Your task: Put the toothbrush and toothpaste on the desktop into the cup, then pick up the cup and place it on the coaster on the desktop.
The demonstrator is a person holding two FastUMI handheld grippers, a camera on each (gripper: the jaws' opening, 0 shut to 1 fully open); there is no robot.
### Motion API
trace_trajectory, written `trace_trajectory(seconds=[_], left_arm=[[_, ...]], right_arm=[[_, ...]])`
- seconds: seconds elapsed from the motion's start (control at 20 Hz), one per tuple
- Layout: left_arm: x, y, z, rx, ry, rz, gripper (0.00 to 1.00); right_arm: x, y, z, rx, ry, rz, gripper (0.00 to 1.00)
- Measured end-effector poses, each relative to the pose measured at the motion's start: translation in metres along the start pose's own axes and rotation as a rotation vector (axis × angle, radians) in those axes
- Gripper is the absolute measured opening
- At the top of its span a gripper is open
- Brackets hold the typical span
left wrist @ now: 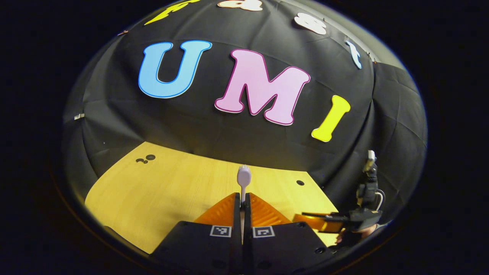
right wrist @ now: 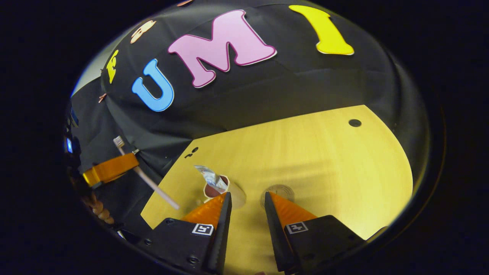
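The wooden desktop [right wrist: 313, 160] is big and yellow, with the black booth wall behind it. The left gripper [left wrist: 243, 200] squeezes the toothbrush [left wrist: 243, 177] between both fingers, and the brush head sticks up past the tips. In the right gripper view this brush [right wrist: 149, 179] hangs in the air off the desk's left side. The right gripper [right wrist: 246, 198] has its fingers apart and holds nothing. Just past its left finger stands the cup [right wrist: 229, 191] with the toothpaste [right wrist: 210, 175] inside. The round coaster [right wrist: 280, 190] lies flat just right of the cup.
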State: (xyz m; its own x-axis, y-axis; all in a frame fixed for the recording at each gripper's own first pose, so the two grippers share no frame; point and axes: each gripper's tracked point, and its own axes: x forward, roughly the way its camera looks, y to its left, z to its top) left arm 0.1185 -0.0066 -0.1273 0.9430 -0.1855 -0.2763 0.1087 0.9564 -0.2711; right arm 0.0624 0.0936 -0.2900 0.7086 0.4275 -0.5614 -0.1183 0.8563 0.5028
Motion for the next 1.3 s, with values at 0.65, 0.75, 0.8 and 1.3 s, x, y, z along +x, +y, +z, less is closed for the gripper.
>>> trace_trajectory(seconds=[0.65,0.75,0.8,1.3], left_arm=[[0.076,0.007,-0.02,0.014,-0.047,0.105,0.06],[0.08,0.014,-0.031,0.008,-0.041,0.151,0.06],[0.081,0.018,-0.036,0.003,-0.037,0.169,0.06],[0.09,0.036,-0.083,-0.027,0.068,0.222,0.08]], right_arm=[[-0.065,-0.09,-0.03,0.094,0.021,-0.149,0.54],[-0.071,-0.103,-0.032,0.094,0.021,-0.16,0.54],[-0.074,-0.108,-0.032,0.096,0.02,-0.165,0.54],[-0.08,-0.117,-0.036,0.124,0.025,-0.174,0.53]])
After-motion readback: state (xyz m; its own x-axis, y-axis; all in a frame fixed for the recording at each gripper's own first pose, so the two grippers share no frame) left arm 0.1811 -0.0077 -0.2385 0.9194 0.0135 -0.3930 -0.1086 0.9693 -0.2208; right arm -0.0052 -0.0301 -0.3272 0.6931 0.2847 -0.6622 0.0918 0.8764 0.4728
